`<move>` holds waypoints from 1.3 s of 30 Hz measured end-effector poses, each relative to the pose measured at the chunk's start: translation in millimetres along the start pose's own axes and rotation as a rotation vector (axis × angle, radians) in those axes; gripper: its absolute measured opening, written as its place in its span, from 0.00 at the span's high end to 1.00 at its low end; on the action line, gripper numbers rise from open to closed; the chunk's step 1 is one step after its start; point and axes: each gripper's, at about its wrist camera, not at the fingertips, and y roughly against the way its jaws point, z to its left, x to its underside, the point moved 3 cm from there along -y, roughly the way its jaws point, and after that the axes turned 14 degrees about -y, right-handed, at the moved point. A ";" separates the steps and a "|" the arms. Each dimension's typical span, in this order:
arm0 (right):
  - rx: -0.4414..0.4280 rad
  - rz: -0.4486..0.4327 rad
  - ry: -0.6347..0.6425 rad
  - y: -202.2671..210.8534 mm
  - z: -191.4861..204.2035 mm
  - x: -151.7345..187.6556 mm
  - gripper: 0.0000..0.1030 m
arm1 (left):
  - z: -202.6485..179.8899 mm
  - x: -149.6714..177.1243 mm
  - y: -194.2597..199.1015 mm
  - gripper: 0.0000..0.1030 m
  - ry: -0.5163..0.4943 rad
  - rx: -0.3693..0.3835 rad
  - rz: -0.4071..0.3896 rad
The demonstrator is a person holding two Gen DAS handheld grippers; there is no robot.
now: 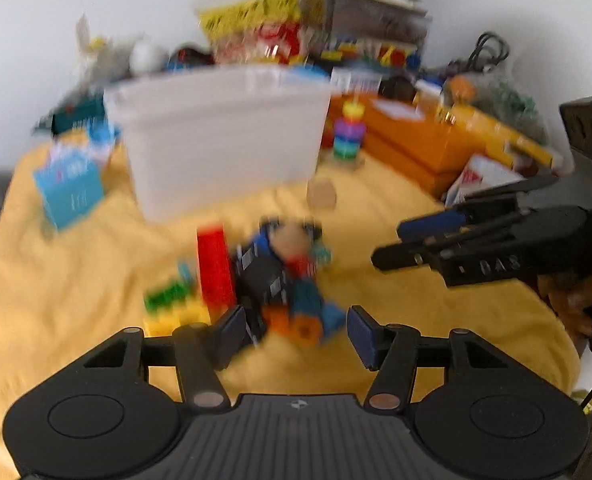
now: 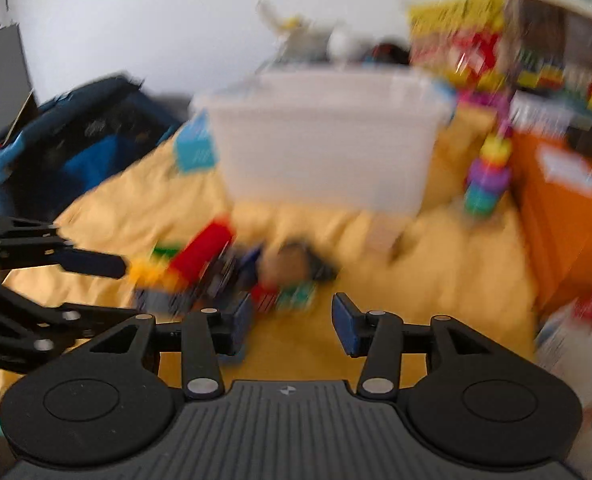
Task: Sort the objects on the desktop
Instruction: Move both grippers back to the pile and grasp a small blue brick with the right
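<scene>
Both views were smeared by motion blur. The left tool stood with its jaws well apart and nothing pressed between its blue pads; the pile of toys lay just beyond its tips on the yellow cloth that covered the surface. In that pile a red block stood upright beside green and yellow bricks, with a dark boxy piece and an orange one next to them; finer detail was lost to blur. The right tool was likewise spread to a fair gap, gripping nothing, its pads near the same pile but whether they touched it could not be told. Each tool showed in the other's view, reaching in from the side towards the toys. Behind the pile stood a white plastic bin, and to its right a stacking-ring toy stood upright.
</scene>
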 end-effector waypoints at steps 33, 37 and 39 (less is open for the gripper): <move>0.107 0.106 0.061 -12.9 -13.1 54.3 0.62 | -4.1 -2.8 -61.7 0.56 -0.030 0.036 0.118; 0.114 0.103 0.029 -8.9 -19.4 58.6 0.62 | 2.7 -10.3 -75.3 0.55 -0.006 0.021 0.109; 0.115 0.102 0.030 -10.0 -19.3 60.0 0.62 | 5.2 -13.1 -83.2 0.54 0.022 0.038 0.115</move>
